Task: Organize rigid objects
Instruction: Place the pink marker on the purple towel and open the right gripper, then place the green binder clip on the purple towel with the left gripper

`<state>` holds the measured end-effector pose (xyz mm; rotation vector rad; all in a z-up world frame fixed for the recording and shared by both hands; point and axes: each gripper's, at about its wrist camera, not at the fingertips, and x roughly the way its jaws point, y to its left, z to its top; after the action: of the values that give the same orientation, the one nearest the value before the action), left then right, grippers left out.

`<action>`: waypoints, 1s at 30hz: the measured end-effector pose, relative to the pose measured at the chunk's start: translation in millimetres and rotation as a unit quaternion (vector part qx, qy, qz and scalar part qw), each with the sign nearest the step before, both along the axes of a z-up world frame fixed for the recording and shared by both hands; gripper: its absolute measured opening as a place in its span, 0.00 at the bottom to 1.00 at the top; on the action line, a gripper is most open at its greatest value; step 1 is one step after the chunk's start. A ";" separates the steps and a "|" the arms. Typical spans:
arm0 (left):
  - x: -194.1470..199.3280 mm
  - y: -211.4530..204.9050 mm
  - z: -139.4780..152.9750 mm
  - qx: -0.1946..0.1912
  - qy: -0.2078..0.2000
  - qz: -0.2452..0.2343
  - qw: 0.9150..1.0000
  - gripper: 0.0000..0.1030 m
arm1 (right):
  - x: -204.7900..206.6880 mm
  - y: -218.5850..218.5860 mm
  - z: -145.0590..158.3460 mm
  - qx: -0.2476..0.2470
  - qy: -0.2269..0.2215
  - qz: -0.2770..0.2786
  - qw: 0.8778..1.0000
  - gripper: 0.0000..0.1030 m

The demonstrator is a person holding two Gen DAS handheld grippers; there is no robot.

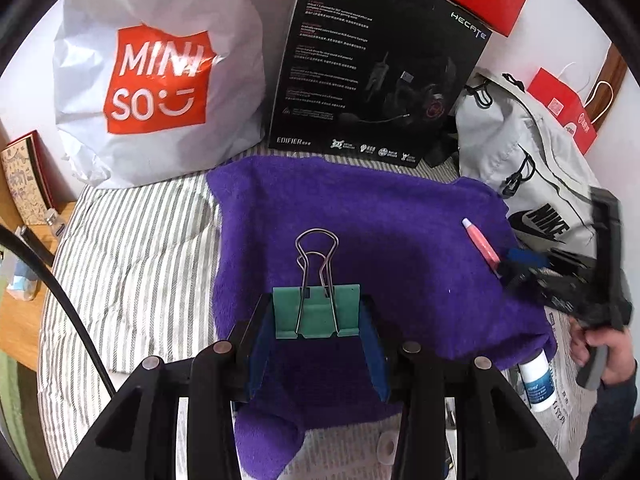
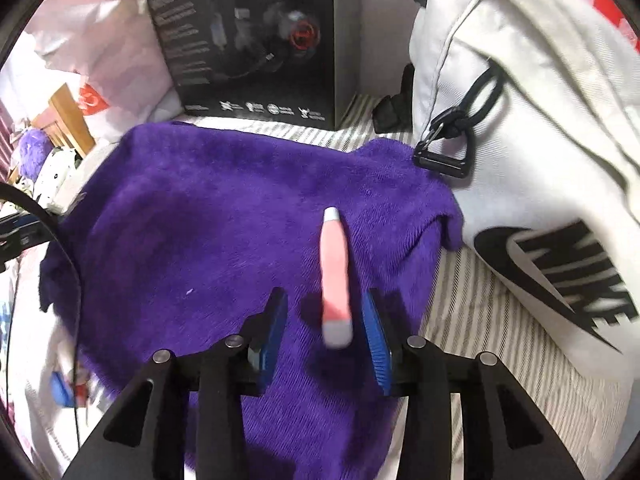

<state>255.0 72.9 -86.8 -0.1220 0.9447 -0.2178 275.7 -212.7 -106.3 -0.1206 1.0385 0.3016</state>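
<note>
My left gripper (image 1: pixel 317 312) is shut on a green binder clip (image 1: pixel 316 310) with its wire handles pointing forward, held just above the purple towel (image 1: pixel 360 216). A pink tube with white ends (image 2: pixel 335 276) lies on the purple towel (image 2: pixel 200 208). My right gripper (image 2: pixel 326 312) is open, its blue pads on either side of the tube's near end without touching it. In the left wrist view the pink tube (image 1: pixel 482 245) lies at the towel's right side, with the right gripper (image 1: pixel 516 266) at its near end.
A white Miniso bag (image 1: pixel 156 76), a black headset box (image 1: pixel 380 68) and a grey Nike bag (image 1: pixel 532 176) stand behind the towel on the striped bedding (image 1: pixel 132 248). A small white bottle (image 1: pixel 538 384) lies at the towel's right corner. A wooden table is at left.
</note>
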 end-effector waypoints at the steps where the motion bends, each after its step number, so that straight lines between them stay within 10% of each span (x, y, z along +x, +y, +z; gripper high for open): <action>1: 3.5 0.2 -0.6 -0.001 0.000 0.001 1.000 0.38 | -5.9 -1.5 4.4 0.000 -0.003 0.000 1.000 0.44; 30: 83.7 -26.0 -39.9 0.059 0.028 0.009 0.998 0.38 | -104.7 -29.8 21.3 0.057 -0.003 -0.044 0.997 0.47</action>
<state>338.7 46.8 -126.7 -0.0288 1.0098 -0.1424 171.1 -242.4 -85.0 0.0270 1.0159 0.2797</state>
